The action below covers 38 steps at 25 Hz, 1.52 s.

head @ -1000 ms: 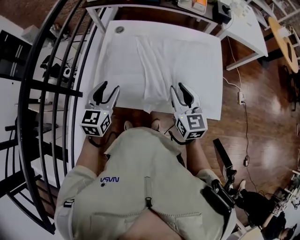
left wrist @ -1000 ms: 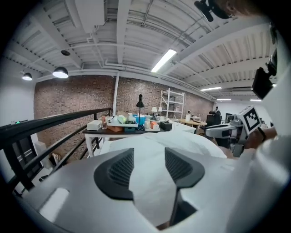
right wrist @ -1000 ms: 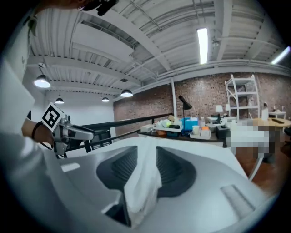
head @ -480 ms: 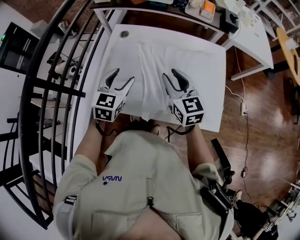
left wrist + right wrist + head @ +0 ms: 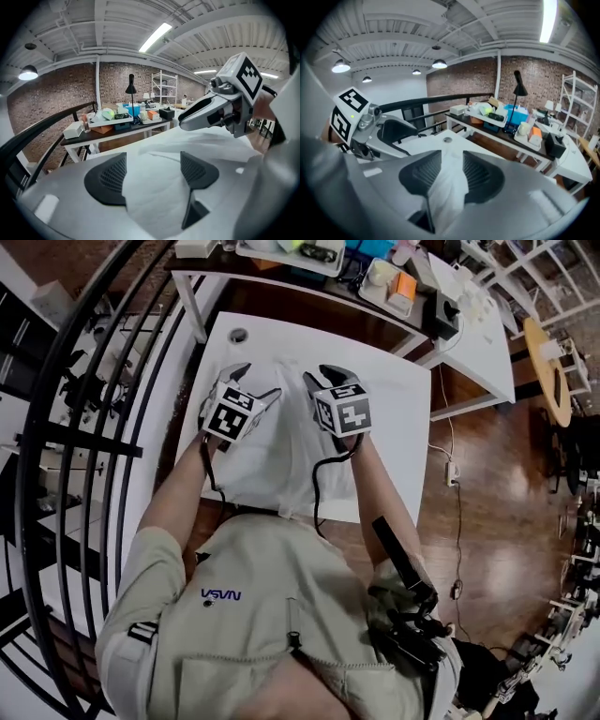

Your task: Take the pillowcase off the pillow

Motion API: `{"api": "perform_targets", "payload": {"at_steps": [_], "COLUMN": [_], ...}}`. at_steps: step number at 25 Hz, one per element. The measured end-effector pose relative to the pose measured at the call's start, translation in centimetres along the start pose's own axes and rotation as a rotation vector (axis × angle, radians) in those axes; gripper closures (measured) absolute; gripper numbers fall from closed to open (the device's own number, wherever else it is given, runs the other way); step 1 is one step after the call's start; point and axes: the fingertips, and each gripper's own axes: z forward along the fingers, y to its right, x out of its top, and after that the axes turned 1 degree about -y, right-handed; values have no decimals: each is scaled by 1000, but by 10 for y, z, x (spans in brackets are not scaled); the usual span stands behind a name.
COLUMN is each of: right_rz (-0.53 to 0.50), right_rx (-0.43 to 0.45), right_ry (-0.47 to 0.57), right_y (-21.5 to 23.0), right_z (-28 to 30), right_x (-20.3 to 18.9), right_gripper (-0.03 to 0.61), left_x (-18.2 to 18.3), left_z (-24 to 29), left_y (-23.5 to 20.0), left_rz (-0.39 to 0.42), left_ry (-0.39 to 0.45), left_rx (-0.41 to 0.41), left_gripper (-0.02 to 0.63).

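White table [image 5: 403, 427], pillowcase [image 5: 281, 451], black railing [image 5: 80, 440], cluttered desk [image 5: 113, 132]

There were two grippers, the left gripper [image 5: 254, 382] and the right gripper [image 5: 325, 377], one pillowcase [image 5: 281, 448], one white table [image 5: 396, 432], and one small round thing [image 5: 238, 335], perhaps a cap.

Black railing [image 5: 47, 124] left; cluttered bench [image 5: 136, 128] beyond.

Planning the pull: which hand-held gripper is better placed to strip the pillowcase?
The right hand-held gripper: its jaws pinch a fold of pillowcase. The left hand-held gripper has just been opening its jaws, cloth loose between them.
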Motion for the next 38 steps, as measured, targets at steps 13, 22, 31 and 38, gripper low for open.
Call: {"api": "perform_targets", "payload": {"at_steps": [13,22,31,38], "right_rz": [-67,-116,105,2], "right_rx": [-73,-396,-567,-513], "right_ry": [-386,-218,-254,-49], "right_y": [-4,87,155,137], "right_z": [58,-26,-71,-54], "right_x": [-67,-26,-101,-73], "right_gripper": [566,571,571,547], "left_x": [-57,11,-23,-23], "left_z": [15,-69,-60,-3], "left_y": [33,7,-54,-59], "left_rz": [39,-62,-208,-66], "left_ry": [-99,209,171,106], "left_rx": [-122,-40,61,90], "left_gripper": [553,591,594,529]}}
